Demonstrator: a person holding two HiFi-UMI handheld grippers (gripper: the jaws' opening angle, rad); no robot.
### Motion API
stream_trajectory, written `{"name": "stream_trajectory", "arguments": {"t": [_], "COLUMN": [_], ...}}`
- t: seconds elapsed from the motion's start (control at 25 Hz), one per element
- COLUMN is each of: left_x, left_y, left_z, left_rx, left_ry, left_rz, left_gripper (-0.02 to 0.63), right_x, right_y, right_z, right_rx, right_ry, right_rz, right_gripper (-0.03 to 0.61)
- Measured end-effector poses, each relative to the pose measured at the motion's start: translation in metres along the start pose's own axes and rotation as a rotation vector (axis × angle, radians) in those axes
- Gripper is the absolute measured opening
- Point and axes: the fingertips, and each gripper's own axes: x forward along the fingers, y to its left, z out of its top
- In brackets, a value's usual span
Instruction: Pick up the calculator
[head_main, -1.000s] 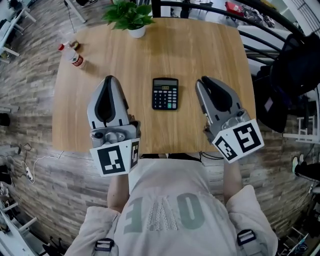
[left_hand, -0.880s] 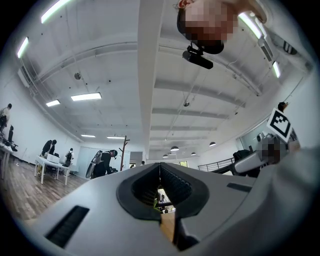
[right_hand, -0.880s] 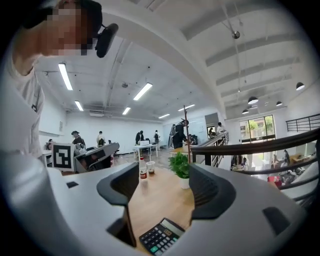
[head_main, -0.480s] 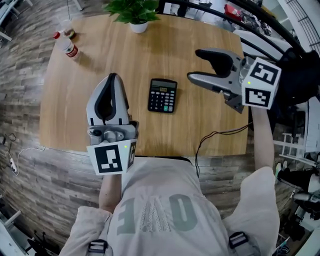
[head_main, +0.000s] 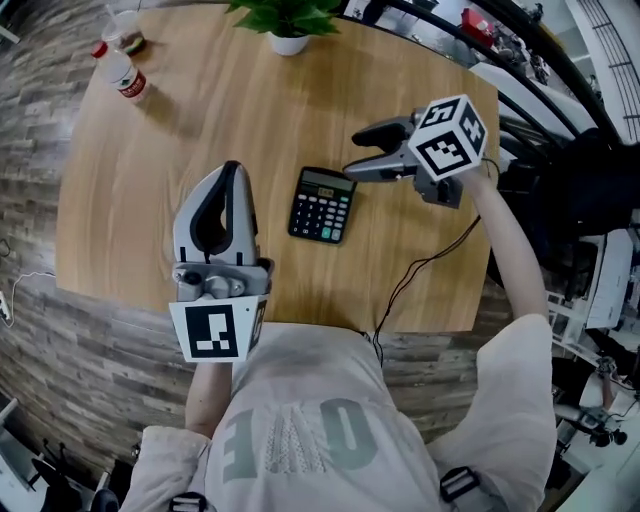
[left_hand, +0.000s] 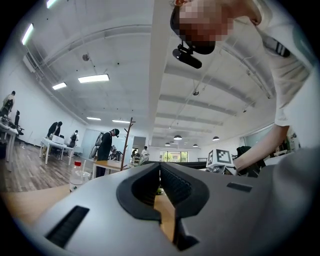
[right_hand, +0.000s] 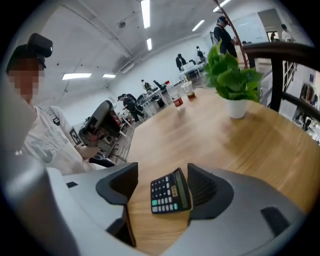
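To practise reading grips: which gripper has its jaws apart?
The right gripper: its jaws, just opened, stand wide near the calculator; the left gripper is shut.

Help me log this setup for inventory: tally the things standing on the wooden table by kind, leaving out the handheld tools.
Calculator: 1
Potted plant: 1
Plastic bottle: 1
Clear cup: 1
Total: 4

Head camera overhead, steeply down; right claw (head_main: 352, 153) camera, close, shares calculator (head_main: 322, 205).
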Motion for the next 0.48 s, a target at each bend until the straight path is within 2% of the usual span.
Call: {"name": "stream_trajectory", "arguments": {"t": [0.24, 0.36, 0.48], "left_x": [0.007, 0.01, 0.012], "left_y": [0.001, 0.007, 0.013], "left_z": [-0.052, -0.073, -0.091], "left_rx": [-0.016, -0.05, -0.064], "left_ry": [0.114, 0.144, 0.176], "left_rz": [0.017, 0.047, 0.061], "left_gripper": [0.009, 0.009, 0.009], "right_x": [0.059, 0.079, 0.091], "right_y": [-0.035, -0.036, -0.033], "right_z": [-0.037, -0.066, -0.082], "right_rx": [0.079, 0.117, 0.148], "right_ry": [0.212, 0.363, 0.436], "right_rz": [0.156, 0.272, 0.376], "right_gripper": [0.308, 0.308, 0.307]}}
